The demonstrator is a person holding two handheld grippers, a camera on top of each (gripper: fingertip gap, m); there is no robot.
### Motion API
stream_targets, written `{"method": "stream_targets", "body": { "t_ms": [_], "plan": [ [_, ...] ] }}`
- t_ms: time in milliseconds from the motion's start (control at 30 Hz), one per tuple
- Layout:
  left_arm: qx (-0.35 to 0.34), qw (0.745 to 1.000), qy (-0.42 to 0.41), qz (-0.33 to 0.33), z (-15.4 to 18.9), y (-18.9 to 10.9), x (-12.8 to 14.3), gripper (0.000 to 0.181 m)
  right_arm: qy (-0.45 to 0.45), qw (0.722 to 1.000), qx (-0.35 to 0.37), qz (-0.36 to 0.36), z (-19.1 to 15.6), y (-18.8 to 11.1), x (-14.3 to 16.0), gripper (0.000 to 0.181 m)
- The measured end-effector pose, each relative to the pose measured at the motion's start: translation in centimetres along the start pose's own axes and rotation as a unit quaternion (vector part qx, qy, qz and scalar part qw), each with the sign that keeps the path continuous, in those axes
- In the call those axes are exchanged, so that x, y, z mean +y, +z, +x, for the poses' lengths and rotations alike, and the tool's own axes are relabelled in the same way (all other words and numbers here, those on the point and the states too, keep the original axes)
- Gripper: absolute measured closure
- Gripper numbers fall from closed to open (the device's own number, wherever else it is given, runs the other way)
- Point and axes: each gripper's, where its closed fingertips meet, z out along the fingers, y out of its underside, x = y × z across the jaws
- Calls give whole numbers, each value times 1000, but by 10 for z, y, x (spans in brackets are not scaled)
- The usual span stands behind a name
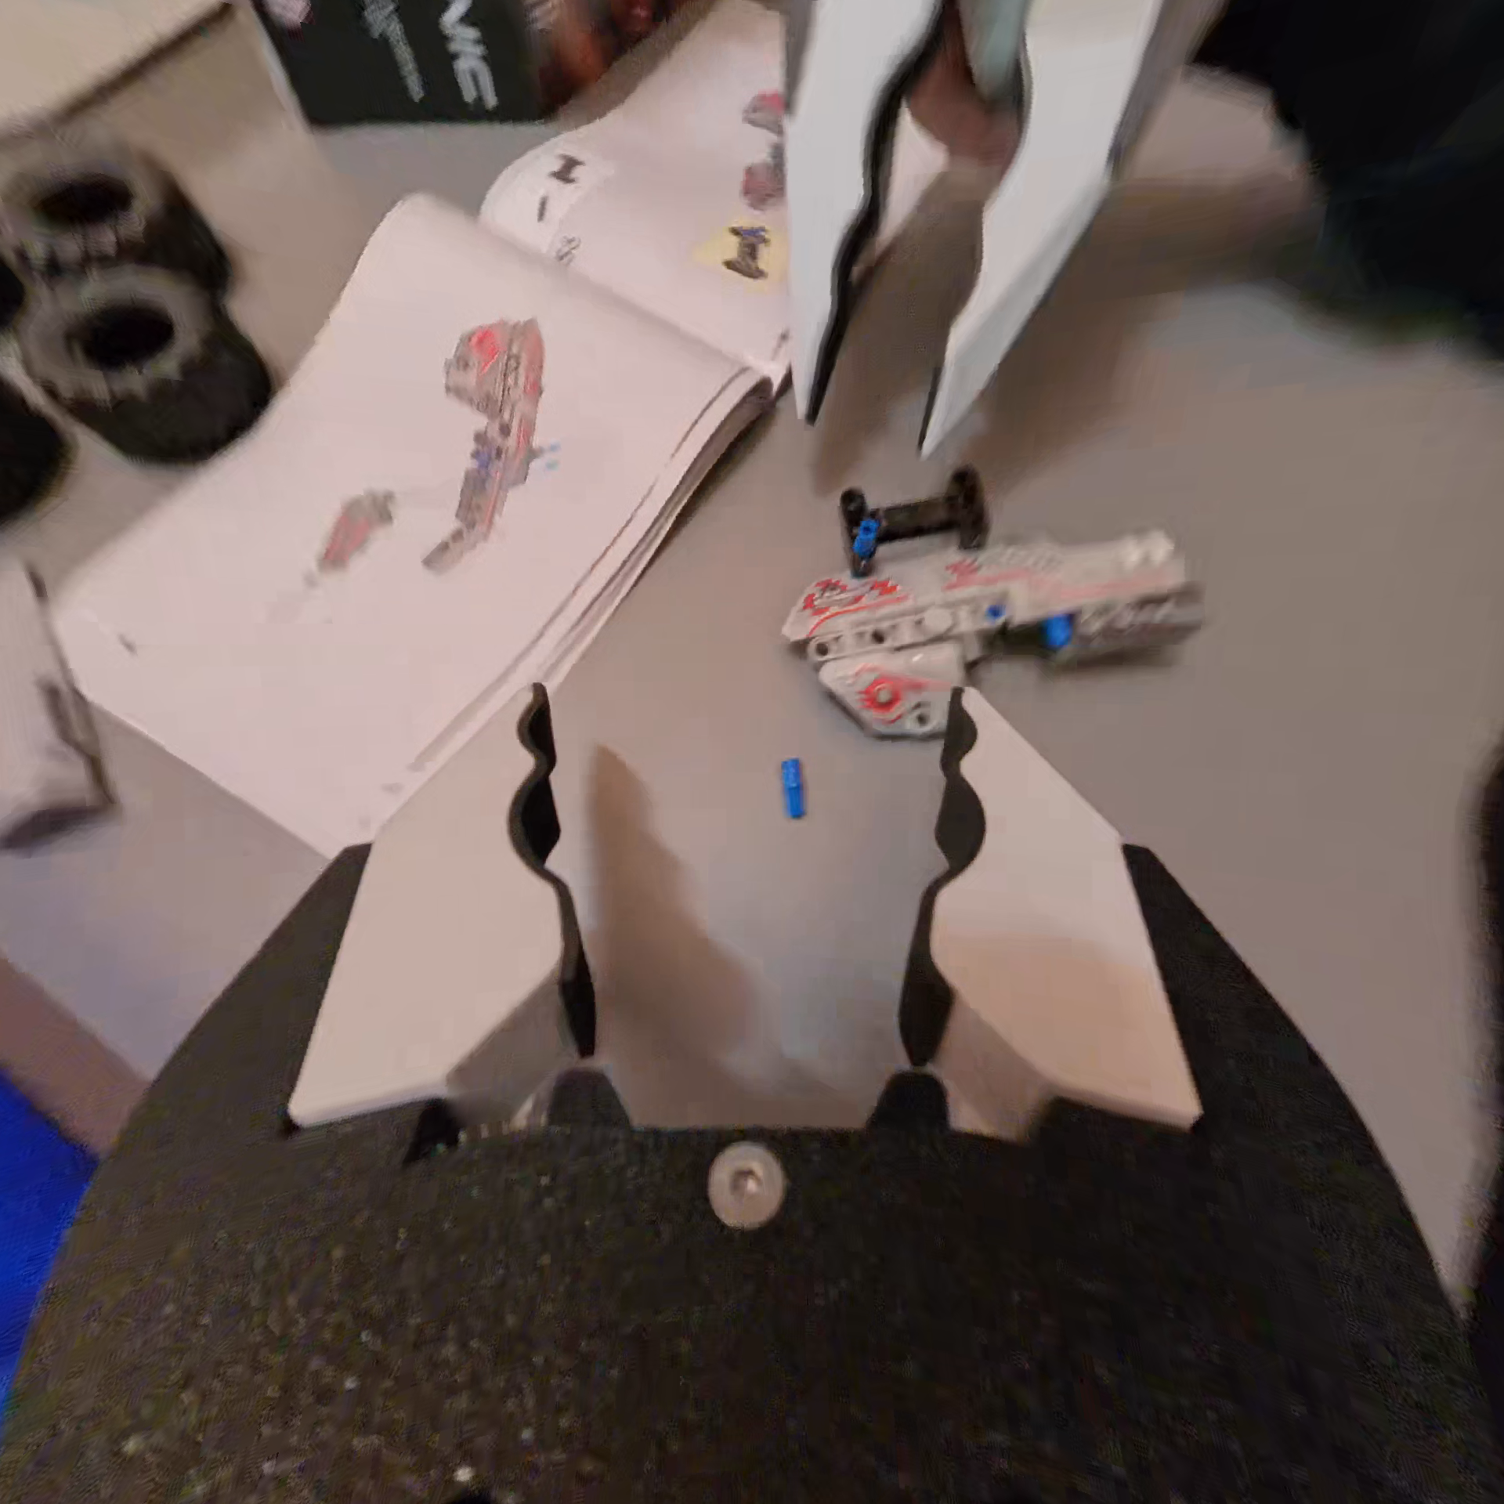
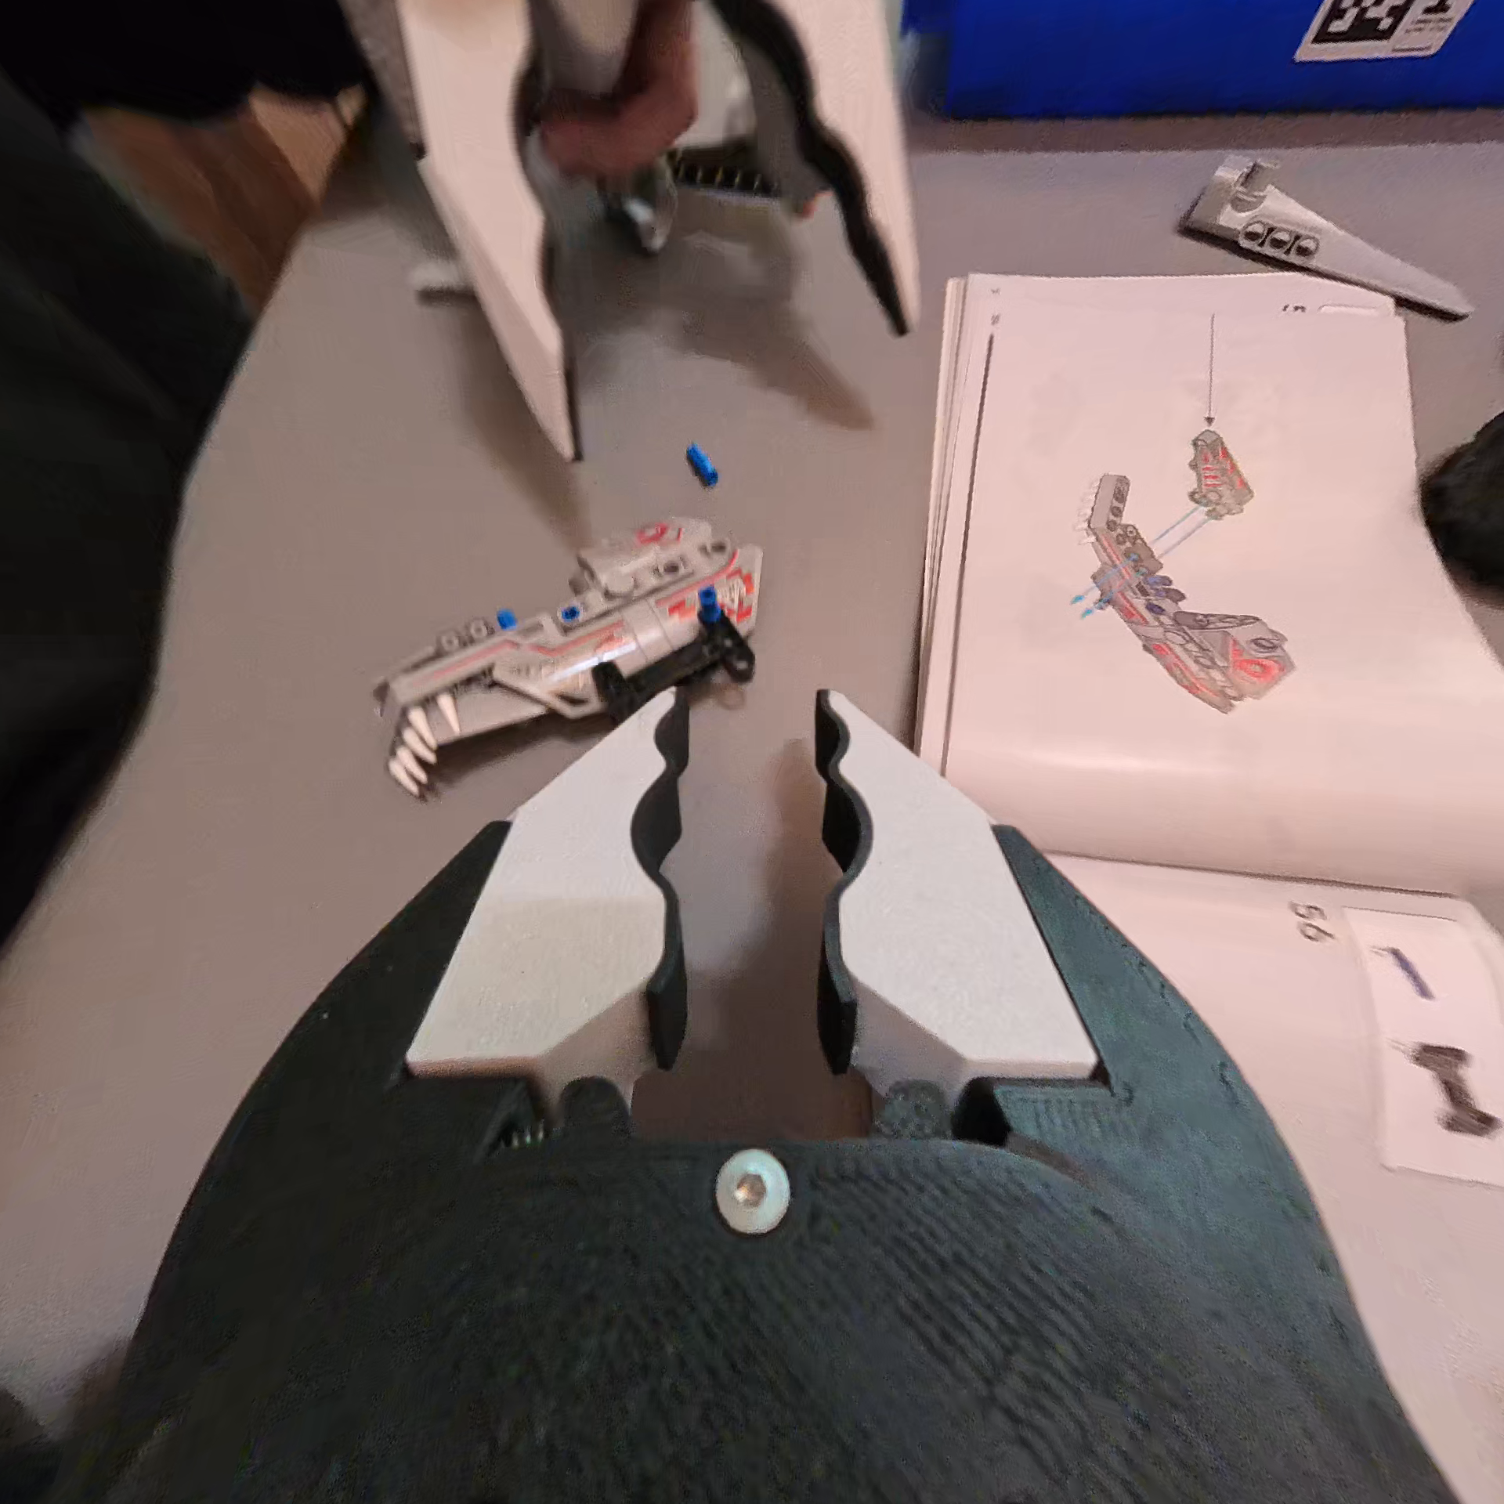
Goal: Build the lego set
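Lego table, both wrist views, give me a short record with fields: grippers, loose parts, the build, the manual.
left gripper: open, empty, above the table
right gripper: open, empty
loose part: blue pin lying on the grey table, between the left gripper's fingers in its own view
build: grey and red toothed assembly lying on its side, black frame piece against it
manual: instruction booklet open beside the assembly

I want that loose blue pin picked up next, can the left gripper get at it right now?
Probably yes: the left gripper is open and empty, and the blue pin lies alone on bare table between its fingers.
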Motion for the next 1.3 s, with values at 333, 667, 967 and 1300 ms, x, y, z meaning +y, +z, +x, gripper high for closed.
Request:
{"method": "stream_targets", "body": {
  "t_ms": [333,667,967,1300],
  "plan": [
    [108,950,-294,3,67,15,7,128,127,989,-64,32,-9,22,-2,160],
    [134,953,-273,21,49,43,-18,134,175,979,-12,103,-21,1,4,173],
    [270,923,-268,58,79,57,-63,119,119,954,147,232,-23,-59,-11,173],
    [364,897,-165,188,86,52,-116,163,86,919,239,302,-34,-119,-15,141]
  ]
}}
